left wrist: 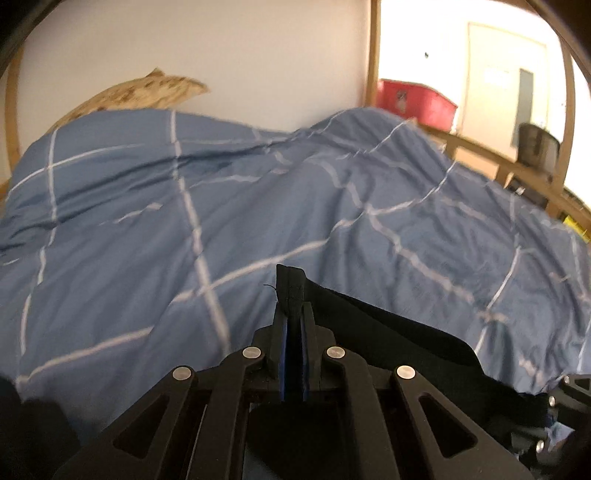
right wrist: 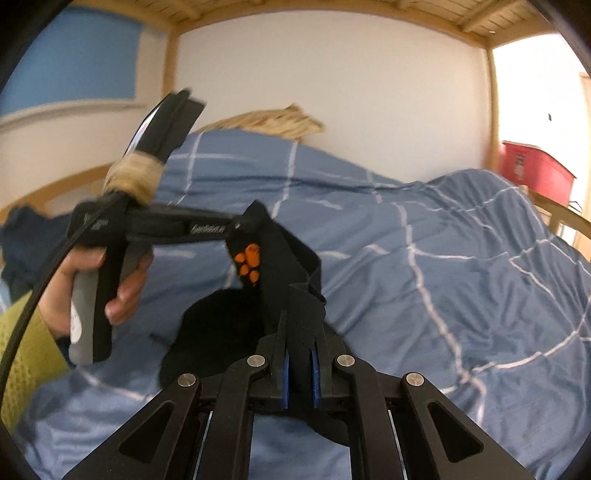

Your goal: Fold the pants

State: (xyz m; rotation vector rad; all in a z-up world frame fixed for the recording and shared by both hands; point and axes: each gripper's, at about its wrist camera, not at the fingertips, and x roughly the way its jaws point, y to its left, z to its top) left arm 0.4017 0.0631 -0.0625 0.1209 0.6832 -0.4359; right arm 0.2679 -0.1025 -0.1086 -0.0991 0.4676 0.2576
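The black pants (left wrist: pixel 373 325) hang above the blue checked duvet (left wrist: pixel 258 206). My left gripper (left wrist: pixel 293 314) is shut on one upper corner of the cloth, which sticks up past the tips and stretches away to the right. In the right wrist view my right gripper (right wrist: pixel 300 325) is shut on another part of the black pants (right wrist: pixel 280 266), which bear an orange paw print (right wrist: pixel 248 264). The other gripper (right wrist: pixel 236 227), held by a hand (right wrist: pixel 74 280) in a yellow sleeve, pinches the same cloth at upper left. The lower part of the pants is hidden.
A wooden bed frame (left wrist: pixel 373 51) surrounds the duvet, with slats overhead (right wrist: pixel 332 7). A tan patterned pillow (left wrist: pixel 147 90) lies by the white wall. A red box (left wrist: pixel 413 99) and a dark bin (left wrist: pixel 535 147) stand beyond the rail on the right. Dark blue clothing (right wrist: pixel 26 236) lies at left.
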